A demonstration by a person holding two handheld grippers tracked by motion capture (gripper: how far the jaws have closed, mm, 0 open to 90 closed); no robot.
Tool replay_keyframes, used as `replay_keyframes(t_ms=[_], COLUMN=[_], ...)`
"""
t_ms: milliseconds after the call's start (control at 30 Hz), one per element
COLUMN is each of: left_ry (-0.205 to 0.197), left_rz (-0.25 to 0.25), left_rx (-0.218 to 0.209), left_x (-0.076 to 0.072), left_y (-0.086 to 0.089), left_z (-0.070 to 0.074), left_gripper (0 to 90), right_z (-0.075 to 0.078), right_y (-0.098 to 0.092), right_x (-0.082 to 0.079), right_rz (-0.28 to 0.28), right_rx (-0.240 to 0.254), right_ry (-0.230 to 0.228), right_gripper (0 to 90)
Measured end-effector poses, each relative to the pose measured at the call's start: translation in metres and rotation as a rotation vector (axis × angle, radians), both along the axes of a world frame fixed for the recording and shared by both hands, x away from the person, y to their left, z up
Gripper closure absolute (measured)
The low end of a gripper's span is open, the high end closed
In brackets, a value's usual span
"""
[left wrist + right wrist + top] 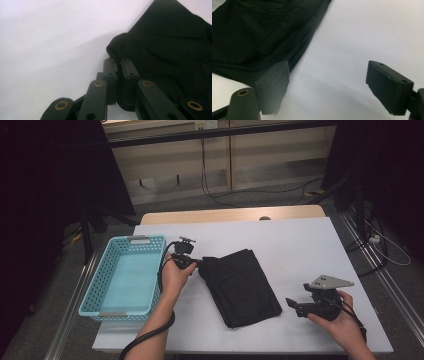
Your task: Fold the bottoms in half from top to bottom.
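Garment: one folded black garment [242,287] is lying flat near the middle of the white surface [300,245], its long axis running at a slant from upper left to lower right in the high view.
Garment corner: the upper left corner is bunching up where the left tool [199,264] is pinching it; the left gripper view is showing that fold [117,47] rising between the two jaws.
Left tool: clenched on the garment's corner, jaws nearly together with cloth between them; one hand [172,276] is holding it just right of the basket.
Right tool: one tool [291,303], released, jaws standing wide apart with nothing between them; it is hovering just right of the garment's lower end, not touching it. One hand [340,320] is holding it near the surface's front right corner.
Right gripper view: the garment's edge [262,37] is lying beyond the left jaw, bare surface between the jaws.
Basket: one light blue perforated basket [150,280] is sitting at the surface's left edge, interior holding nothing.
Count: one garment, one basket, two tools, two hands.
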State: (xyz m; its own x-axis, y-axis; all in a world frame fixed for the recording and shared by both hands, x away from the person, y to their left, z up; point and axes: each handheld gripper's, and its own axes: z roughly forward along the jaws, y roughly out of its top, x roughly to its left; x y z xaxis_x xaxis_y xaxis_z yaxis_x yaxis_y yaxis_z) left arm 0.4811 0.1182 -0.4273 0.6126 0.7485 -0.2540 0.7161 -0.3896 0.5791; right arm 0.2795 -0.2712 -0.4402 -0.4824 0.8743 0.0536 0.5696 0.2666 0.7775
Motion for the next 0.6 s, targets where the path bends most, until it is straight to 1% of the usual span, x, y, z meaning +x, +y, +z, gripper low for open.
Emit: replay_keyframes(t_ms=[33, 167, 200, 300, 367, 400, 433, 467, 500, 533, 567, 600], left_ry=[-0.002, -0.001, -0.001, -0.009, -0.019, -0.035, -0.039, -0.038, -0.038, -0.048, -0.063, -0.069], left_rz=[0.006, 0.013, 0.015, 0.026, 0.021, 0.028, 0.035, 0.042, 0.049, 0.052, 0.061, 0.058], left_rx=[-0.007, 0.008, 0.006, 0.012, 0.016, 0.025, 0.026, 0.025, 0.022, 0.032, 0.031, 0.033], left_x=[0.002, 0.009, 0.011, 0.013, 0.012, 0.011, 0.009, 0.008, 0.007, 0.006, 0.004, 0.002], left_y=[0.000, -0.003, -0.003, -0.004, -0.004, -0.004, -0.003, -0.002, 0.000, 0.001, 0.002, 0.003], left_z=[0.000, -0.002, -0.003, -0.003, -0.004, -0.003, -0.003, -0.002, -0.001, 0.000, 0.001, 0.003], left_gripper=[85.4, 85.9, 85.9, 86.1, 85.5, 81.7, 76.4, 69.1, 59.9, 49.2, 42.5, 40.2], right_z=[0.000, -0.001, -0.001, 0.000, 0.000, 0.000, 0.001, 0.001, 0.001, 0.001, 0.001, 0.001], right_y=[0.000, 0.003, 0.004, 0.009, 0.013, 0.016, 0.019, 0.023, 0.026, 0.030, 0.034, 0.038], right_x=[0.000, 0.001, 0.002, 0.003, 0.004, 0.004, 0.005, 0.005, 0.005, 0.006, 0.007, 0.008], right_rz=[0.001, 0.005, 0.006, 0.008, 0.011, 0.016, 0.023, 0.026, 0.032, 0.034, 0.035, 0.043], right_rx=[0.000, 0.011, 0.012, 0.010, 0.015, 0.024, 0.033, 0.038, 0.039, 0.039, 0.037, 0.034], right_ry=[0.001, 0.003, 0.003, 0.001, -0.001, -0.005, -0.008, -0.010, -0.012, -0.014, -0.014, -0.015], right_gripper=[18.6, 18.5, 18.5, 18.5, 18.0, 17.4, 17.4, 17.2, 17.0, 16.9, 16.7, 16.5])
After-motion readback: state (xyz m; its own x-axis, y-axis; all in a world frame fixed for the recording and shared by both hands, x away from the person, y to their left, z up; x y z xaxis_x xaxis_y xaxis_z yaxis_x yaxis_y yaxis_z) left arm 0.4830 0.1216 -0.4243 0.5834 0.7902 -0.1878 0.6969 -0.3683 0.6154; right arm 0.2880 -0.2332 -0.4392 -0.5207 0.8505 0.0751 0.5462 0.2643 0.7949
